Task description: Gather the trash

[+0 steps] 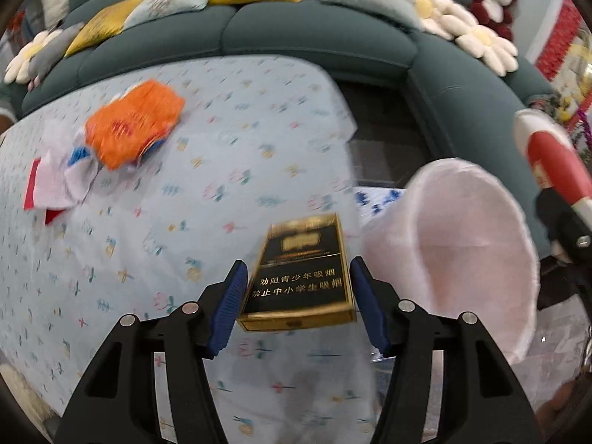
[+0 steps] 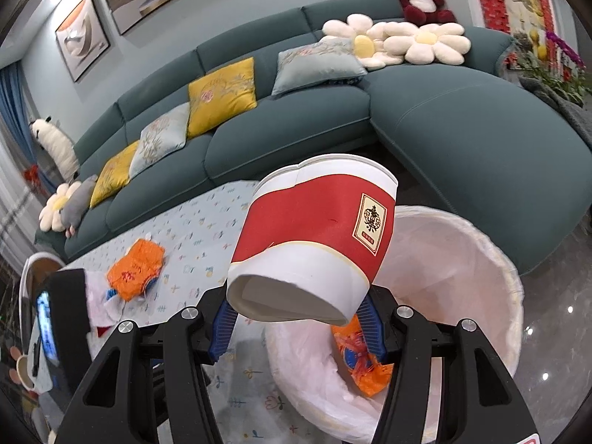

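Observation:
A black and gold cigarette pack hangs a little above the flowered tablecloth, and my left gripper is shut on it, the blue pads pressing its two long sides. My right gripper is shut on a crushed red and white paper cup, held tilted over the white-lined bin. An orange wrapper lies inside the bin. In the left wrist view the bin opens just right of the pack, with the cup above it.
On the table's far left lie another orange wrapper and crumpled white tissues over red paper. A teal sofa with cushions curves behind the table. The bin stands on glossy floor by the table's right end.

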### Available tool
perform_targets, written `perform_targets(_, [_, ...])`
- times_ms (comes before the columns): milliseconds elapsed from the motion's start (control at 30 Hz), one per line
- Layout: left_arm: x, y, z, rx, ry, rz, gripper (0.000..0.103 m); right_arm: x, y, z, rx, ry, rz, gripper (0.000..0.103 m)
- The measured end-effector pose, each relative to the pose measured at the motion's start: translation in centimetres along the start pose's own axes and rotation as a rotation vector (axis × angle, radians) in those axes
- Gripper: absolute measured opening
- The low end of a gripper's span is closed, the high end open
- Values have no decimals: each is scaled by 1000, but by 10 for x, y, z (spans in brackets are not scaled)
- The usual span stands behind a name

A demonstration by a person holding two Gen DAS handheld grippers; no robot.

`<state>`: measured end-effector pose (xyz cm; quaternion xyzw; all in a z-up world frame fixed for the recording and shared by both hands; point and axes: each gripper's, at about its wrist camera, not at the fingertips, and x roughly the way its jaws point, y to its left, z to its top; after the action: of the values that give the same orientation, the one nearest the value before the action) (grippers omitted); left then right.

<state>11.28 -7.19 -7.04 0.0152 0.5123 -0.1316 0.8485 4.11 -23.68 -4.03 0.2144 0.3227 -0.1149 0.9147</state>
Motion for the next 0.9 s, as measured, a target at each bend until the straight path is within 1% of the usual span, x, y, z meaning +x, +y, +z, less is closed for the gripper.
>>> perform_targets(33, [-2, -7, 1, 22, 9, -20, 21, -4, -4, 1, 9, -6, -5, 55])
perform_targets(67, [-1, -13, 2, 38, 22, -30, 18, -6, -8, 1, 16, -9, -10, 55])
perform_targets(133, [-3, -26, 3, 64, 18, -53, 19, -15, -21, 2, 47, -21, -19, 55])
perform_targets(200, [-2, -34, 3, 92, 5, -34, 19, -19, -32, 1, 70, -24, -34, 55])
perform_targets(267, [1, -35, 2, 82, 17, -44, 19, -19, -42, 0, 95, -16, -37, 55])
perform_targets(367, [5, -30, -4, 68, 31, -28, 20, -18, -42, 1, 92, -27, -40, 55])
perform_targets(400, [8, -26, -7, 62, 39, -18, 22, -17, -40, 2, 87, -28, -39, 55])
perform_targets(433, [10, -22, -10, 55, 50, -10, 35, -16, -38, 2, 80, -26, -36, 55])
perform_targets(467, [11, -17, -13, 47, 54, -1, 49, -15, -37, 2, 74, -25, -35, 55])
perform_targets(500, [11, -15, -14, 41, 53, 3, 56, -14, -34, 2, 62, -23, -36, 55])
perform_targets(533, [12, -9, -17, 30, 52, 12, 68, -13, -32, 1, 54, -23, -37, 55])
perform_targets(567, [14, -3, -20, 11, 53, 18, 75, -12, -31, 2, 48, -21, -35, 55])
perform_targets(600, [14, -2, -23, 1, 56, 18, 77, -12, -31, 0, 46, -19, -33, 55])
perform_targets(633, [19, 2, -25, -18, 77, 16, 79, -11, -32, 1, 45, -17, -31, 55])
perform_targets(700, [26, 2, -27, -33, 102, 13, 80, -9, -32, 0, 45, -9, -30, 55])
perform_targets(800, [39, -4, -27, -34, 115, 46, 80, -7, -31, 0, 40, -3, -28, 55])
perform_targets(900, [50, -9, -24, -50, 130, 45, 80, -5, -30, 0, 33, 4, -25, 55])
